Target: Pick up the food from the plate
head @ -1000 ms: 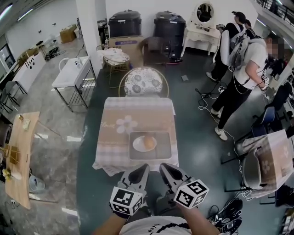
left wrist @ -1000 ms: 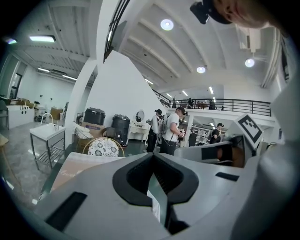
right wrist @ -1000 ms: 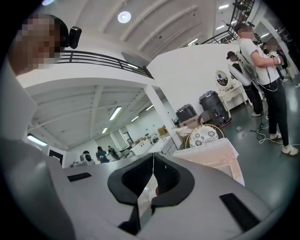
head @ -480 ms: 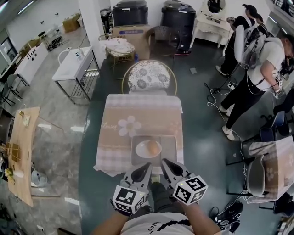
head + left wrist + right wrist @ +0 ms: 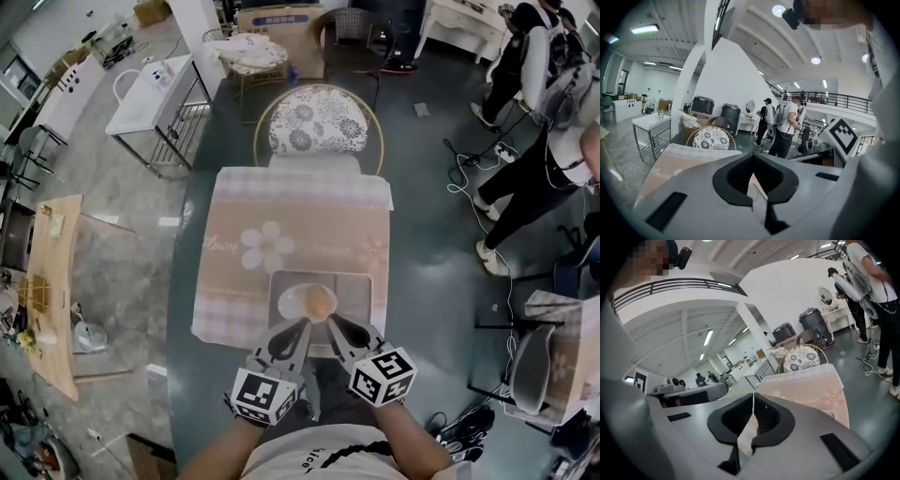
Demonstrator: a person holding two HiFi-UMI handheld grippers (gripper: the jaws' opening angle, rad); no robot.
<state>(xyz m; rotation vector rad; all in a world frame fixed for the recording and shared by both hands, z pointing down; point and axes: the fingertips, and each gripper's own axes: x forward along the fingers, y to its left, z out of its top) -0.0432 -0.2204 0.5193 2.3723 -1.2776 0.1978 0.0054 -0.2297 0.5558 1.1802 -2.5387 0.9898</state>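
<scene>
A round orange-brown bun lies on a white plate. The plate rests in a grey tray at the near edge of a table with a pink checked cloth. My left gripper and right gripper hover side by side just short of the tray's front rim, tips pointing at the plate. Both are shut with nothing between the jaws. In the left gripper view the left gripper has its tips together over the cloth. The right gripper looks the same in its own view.
A round chair with a floral seat stands at the table's far side. People stand at the right among floor cables. A white metal table is at the back left, a wooden table at the left.
I have come closer to the table. Both grippers moved forward until their tips reach the tray's front rim. Their jaws stayed shut.
</scene>
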